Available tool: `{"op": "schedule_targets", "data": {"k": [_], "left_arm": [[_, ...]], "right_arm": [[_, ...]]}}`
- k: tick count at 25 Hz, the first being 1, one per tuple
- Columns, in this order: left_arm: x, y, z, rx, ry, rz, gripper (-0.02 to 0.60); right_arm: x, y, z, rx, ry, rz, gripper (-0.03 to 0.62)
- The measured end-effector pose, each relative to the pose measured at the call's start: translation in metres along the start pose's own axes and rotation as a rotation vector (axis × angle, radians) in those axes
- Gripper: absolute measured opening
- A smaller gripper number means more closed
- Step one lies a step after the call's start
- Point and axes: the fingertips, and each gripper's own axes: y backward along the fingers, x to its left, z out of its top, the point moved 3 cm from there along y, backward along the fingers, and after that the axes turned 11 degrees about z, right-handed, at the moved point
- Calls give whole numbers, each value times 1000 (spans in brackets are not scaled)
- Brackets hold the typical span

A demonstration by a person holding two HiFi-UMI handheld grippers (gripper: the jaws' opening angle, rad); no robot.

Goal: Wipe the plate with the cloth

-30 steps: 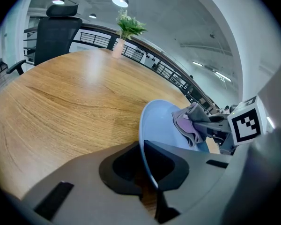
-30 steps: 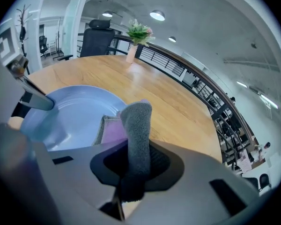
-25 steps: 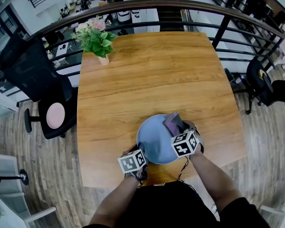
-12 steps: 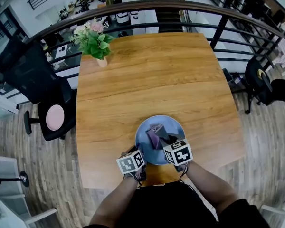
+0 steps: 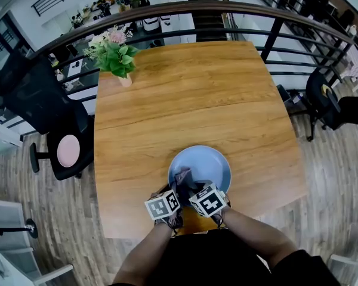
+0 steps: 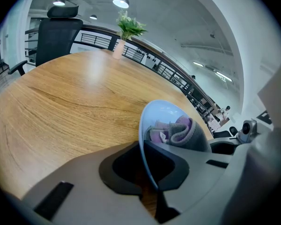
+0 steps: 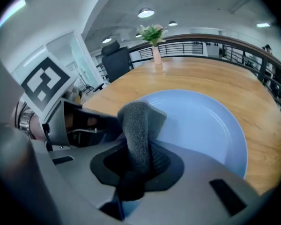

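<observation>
A light blue plate (image 5: 207, 161) sits near the front edge of the wooden table (image 5: 191, 94). My left gripper (image 5: 170, 193) is shut on the plate's near-left rim; in the left gripper view the plate (image 6: 165, 114) stands edge-on between the jaws of the left gripper (image 6: 149, 175). A grey and purple cloth (image 5: 184, 179) rests on the near-left part of the plate. My right gripper (image 5: 192, 188) is shut on it. In the right gripper view the cloth (image 7: 138, 123) rises from the right gripper (image 7: 131, 175) over the plate (image 7: 203, 125).
A vase of flowers (image 5: 116, 52) stands at the table's far left corner. A black office chair (image 5: 45, 109) is left of the table. A dark railing (image 5: 274, 37) curves behind the table. The table's front edge lies just below the grippers.
My right gripper has dragged the cloth from the plate's far right side across to its near-left part. The left gripper and the plate have stayed put.
</observation>
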Motion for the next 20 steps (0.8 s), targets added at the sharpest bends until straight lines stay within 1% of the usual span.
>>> {"op": "schedule_targets", "data": {"k": [3,6,13,20], "left_arm": [[2,1,0,-2,-1,-2,43],[1,0,-1,-1,-3,-5,43],[1,0,0,1,-8,-4,43],[-1,2,-1,-1,-11,-6,43]], "right_arm": [[3,1,-2,85,130,-46,72],[-1,1,-5,123,201,-80,74],[-23,13,-11,154,219,-130,74],[-57,34,-14,177,242,-242,74]]}}
